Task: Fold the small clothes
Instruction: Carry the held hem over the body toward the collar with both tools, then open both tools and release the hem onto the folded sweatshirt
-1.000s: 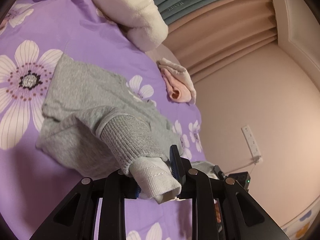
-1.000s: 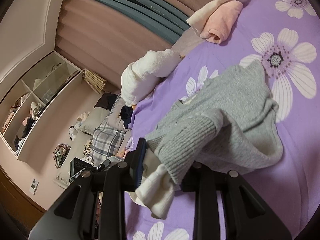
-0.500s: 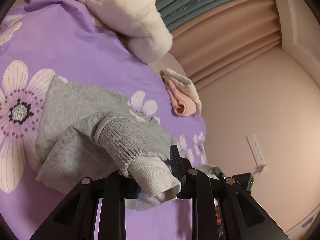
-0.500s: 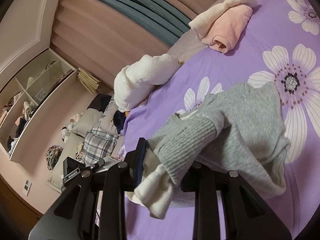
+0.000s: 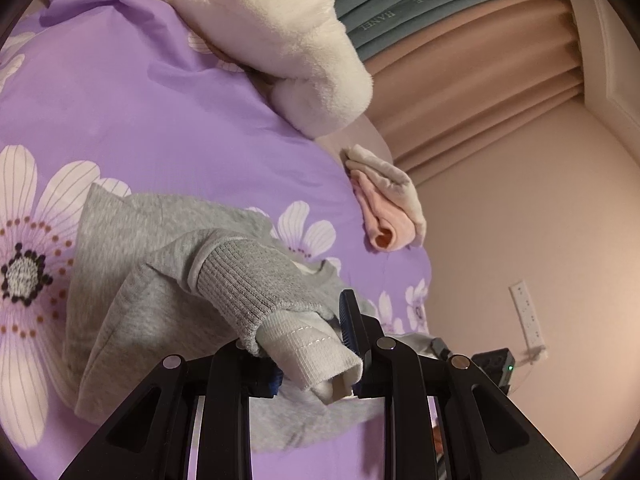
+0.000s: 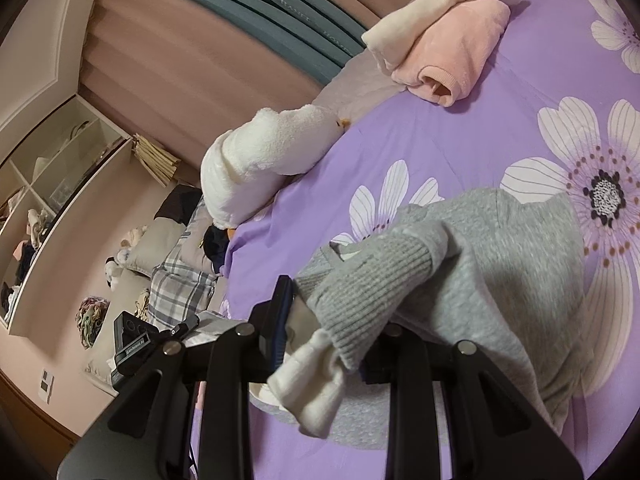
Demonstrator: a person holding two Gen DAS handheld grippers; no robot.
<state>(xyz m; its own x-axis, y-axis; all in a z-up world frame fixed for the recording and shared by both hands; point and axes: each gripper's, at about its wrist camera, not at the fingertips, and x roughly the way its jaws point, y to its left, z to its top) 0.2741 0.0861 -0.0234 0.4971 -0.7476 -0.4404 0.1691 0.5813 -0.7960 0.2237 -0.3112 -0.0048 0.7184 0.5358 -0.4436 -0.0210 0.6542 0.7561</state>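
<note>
A small grey sweater (image 5: 132, 280) (image 6: 500, 280) with ribbed hem and white lining lies partly lifted on the purple flowered bedspread (image 5: 120, 112) (image 6: 460, 132). My left gripper (image 5: 316, 364) is shut on one end of the ribbed hem, the white lining bunched between its pads. My right gripper (image 6: 324, 340) is shut on the other end, white fabric hanging below its fingers. The hem is raised and doubled over the sweater's body. The fingertips are mostly hidden by the cloth.
A folded pink and cream garment (image 5: 384, 204) (image 6: 448, 48) sits near the bed's far edge. A white plush toy (image 5: 280, 36) (image 6: 260, 160) lies on the bed. Curtains (image 5: 460, 64), a wall socket (image 5: 528, 316) and shelves (image 6: 48, 184) surround the bed.
Both grippers have carried the hem further across the bed over the sweater's body. The plush toy and pink garment now look nearer. The grips have not changed.
</note>
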